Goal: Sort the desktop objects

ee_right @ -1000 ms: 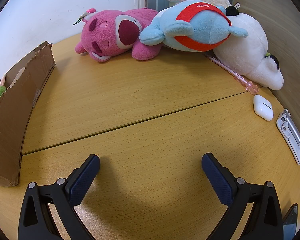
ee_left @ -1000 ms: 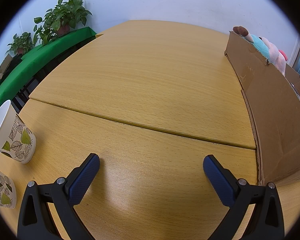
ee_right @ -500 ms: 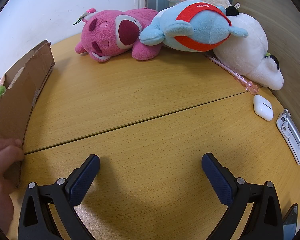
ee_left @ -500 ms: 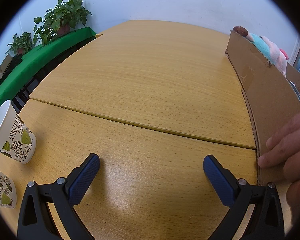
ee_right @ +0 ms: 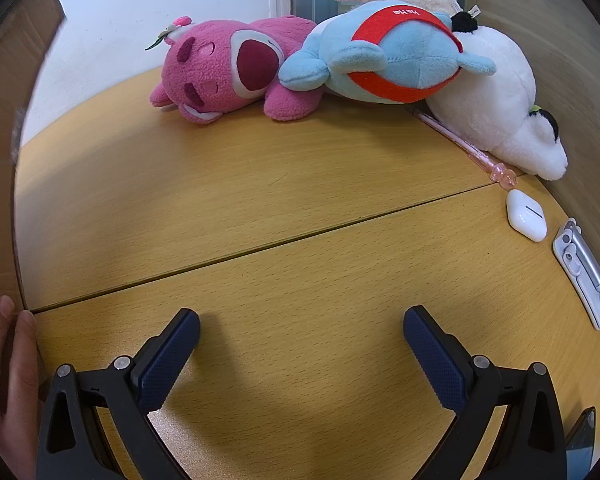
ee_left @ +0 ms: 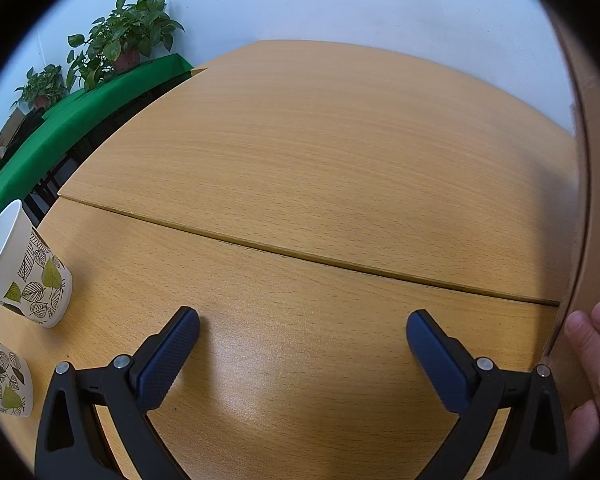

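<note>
Both tools sit low over the worktop [ee_right: 300, 208], the left tool [ee_left: 302, 344] and right tool [ee_right: 300, 340] each spread wide and holding nothing. Between them a bare hand [ee_right: 8, 380] presses the cardboard box [ee_left: 596, 200], which has swung closer and now fills the frame edge, hiding the toys inside it. Sorting looks barely begun: paper cups [ee_left: 28, 276] wait at the left edge, earbud case [ee_right: 526, 216], pink pen [ee_right: 460, 142] and plush toys [ee_right: 340, 60] at the far right corner.
</note>
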